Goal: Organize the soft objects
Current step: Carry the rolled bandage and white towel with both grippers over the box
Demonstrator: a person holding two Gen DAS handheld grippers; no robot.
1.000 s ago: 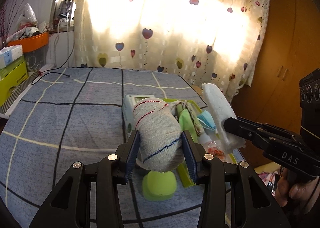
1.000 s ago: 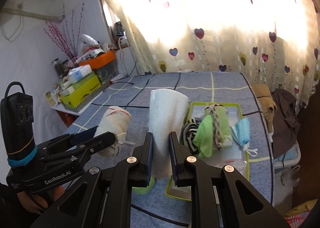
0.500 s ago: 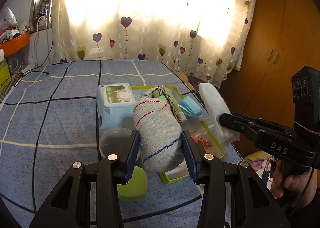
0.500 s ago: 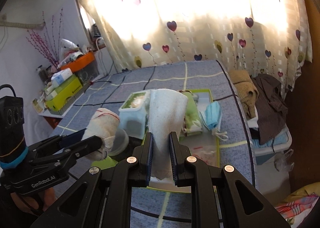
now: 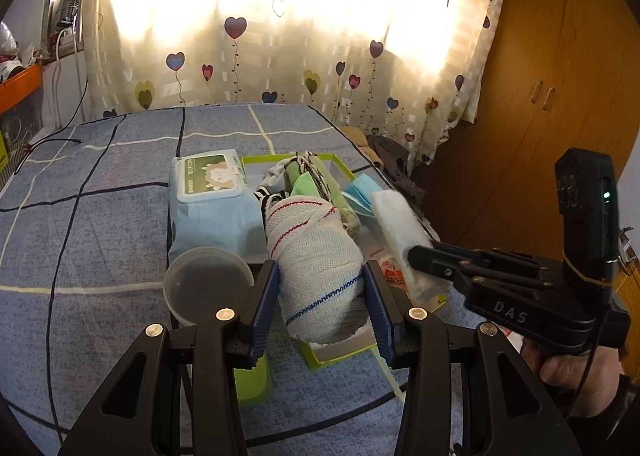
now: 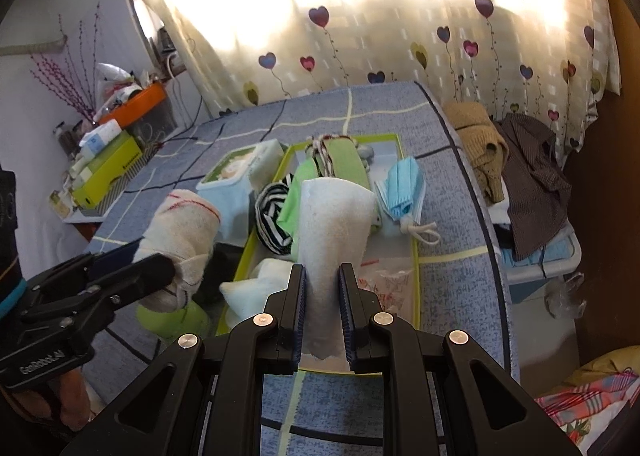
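Both hands have come lower and closer to the green tray [image 6: 416,260] than they were a second ago, so the two soft rolls now hang right over it. The left gripper [image 5: 320,296] is clamped on a fat striped cloth roll [image 5: 316,260], with its fingers [image 5: 266,296] wide apart because the roll is thick. The right gripper [image 6: 322,292] is squeezed tight on a white towel roll [image 6: 332,216], with its fingers nearly together. This looks like the step of bringing both rolls to the tray, and I think putting them down comes next. The tray already holds a striped sock [image 6: 272,216], green cloths [image 6: 340,160] and a small white cloth [image 6: 256,284] at its near end. A blue face mask [image 6: 402,188] lies over the tray's right edge. The free room in the tray seems to be near the front, by a clear bag with red bits [image 6: 384,280], so the rolls may need a snug fit. The left view shows things the right view mostly hides: a round plastic cup [image 5: 208,284] and a green lid [image 5: 252,376] just left of the tray, and a wooden wardrobe [image 5: 540,96] far off to the tray's right. The pack of wipes [image 5: 212,200] beside the tray shows best there too. The right view shows other things: a pile of brown clothes [image 6: 512,160] past the tray's right side, and a shelf with an orange bin [image 6: 136,104] far to the tray's left.
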